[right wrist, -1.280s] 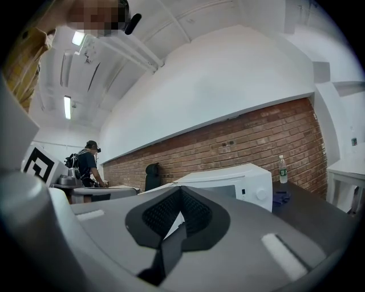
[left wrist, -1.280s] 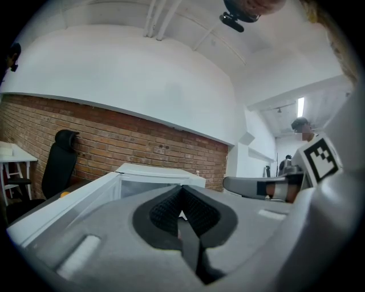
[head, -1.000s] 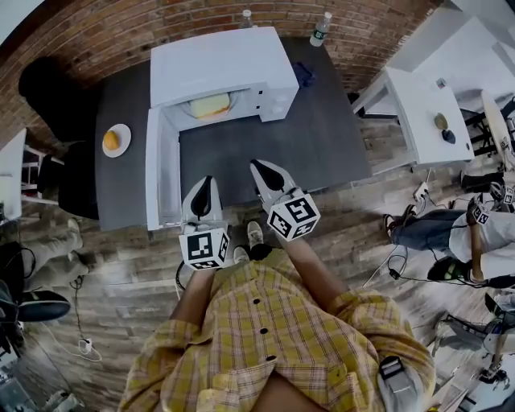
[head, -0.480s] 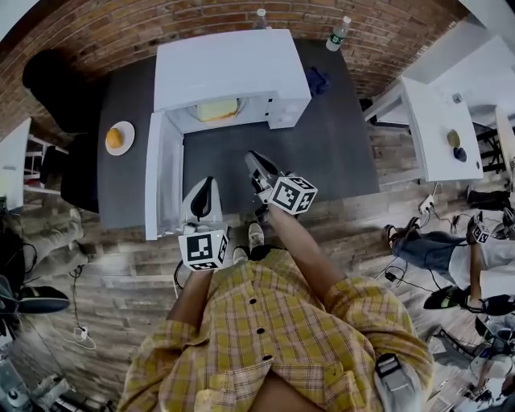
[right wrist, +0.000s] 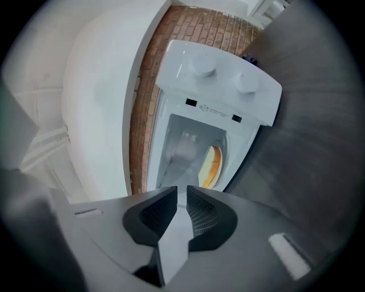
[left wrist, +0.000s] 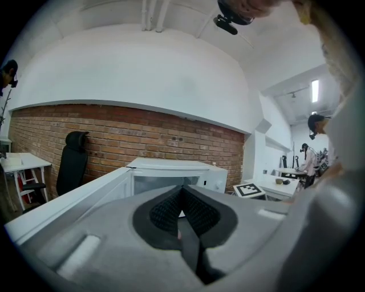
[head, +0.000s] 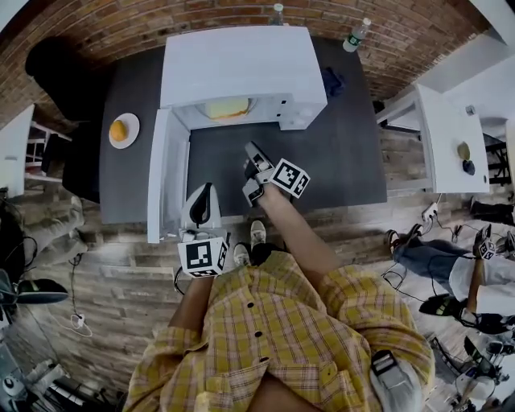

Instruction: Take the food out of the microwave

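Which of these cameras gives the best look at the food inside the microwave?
The right gripper view: it looks straight into the open microwave, where the yellowish food sits, though the picture is tilted. The head view shows only its front part under the roof. In the left gripper view I cannot make it out.

Microwave [head: 241, 64]: smooth white casing, slight gloss. Table [head: 322, 153]: dark, matt. Far wall [head: 121, 24]: rough red brick. Floor [head: 121, 273]: wood planks.
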`<state>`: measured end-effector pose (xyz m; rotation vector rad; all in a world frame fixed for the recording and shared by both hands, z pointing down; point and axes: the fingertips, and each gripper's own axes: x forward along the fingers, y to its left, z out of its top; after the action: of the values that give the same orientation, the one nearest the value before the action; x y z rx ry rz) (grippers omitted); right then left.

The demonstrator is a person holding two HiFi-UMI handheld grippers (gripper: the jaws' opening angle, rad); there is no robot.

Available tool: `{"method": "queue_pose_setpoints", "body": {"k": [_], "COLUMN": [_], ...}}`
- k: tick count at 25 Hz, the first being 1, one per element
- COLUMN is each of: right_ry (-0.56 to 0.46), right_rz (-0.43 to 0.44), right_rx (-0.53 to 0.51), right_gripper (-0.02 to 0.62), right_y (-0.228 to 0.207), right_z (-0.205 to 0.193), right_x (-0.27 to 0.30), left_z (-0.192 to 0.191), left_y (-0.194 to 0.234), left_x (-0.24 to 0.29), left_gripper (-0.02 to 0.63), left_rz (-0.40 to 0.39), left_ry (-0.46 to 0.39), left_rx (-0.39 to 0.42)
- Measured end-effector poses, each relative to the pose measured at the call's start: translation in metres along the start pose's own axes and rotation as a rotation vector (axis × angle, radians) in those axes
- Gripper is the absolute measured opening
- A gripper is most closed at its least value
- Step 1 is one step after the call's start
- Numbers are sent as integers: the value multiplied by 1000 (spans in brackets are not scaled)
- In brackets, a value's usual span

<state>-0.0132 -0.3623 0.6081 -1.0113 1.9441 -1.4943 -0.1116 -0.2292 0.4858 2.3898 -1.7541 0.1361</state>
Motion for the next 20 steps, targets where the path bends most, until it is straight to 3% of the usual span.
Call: {"method": "queue_pose_setpoints", "body": {"k": [10, 20], "right_ry": [-68, -116], "right_rz": [-18, -81], "right_rx": [249, 325], "right_gripper": [88, 114], "right_y": [-31, -59], "right_z": [2, -3], "right_x": [46, 77], "left_z": [-14, -24], "left_y": [13, 16], "left_x": [-4, -2], "left_gripper": [2, 2], "left_rz": [44, 54], "left_ry": [19, 29], "left_rx": [-51, -90]}}
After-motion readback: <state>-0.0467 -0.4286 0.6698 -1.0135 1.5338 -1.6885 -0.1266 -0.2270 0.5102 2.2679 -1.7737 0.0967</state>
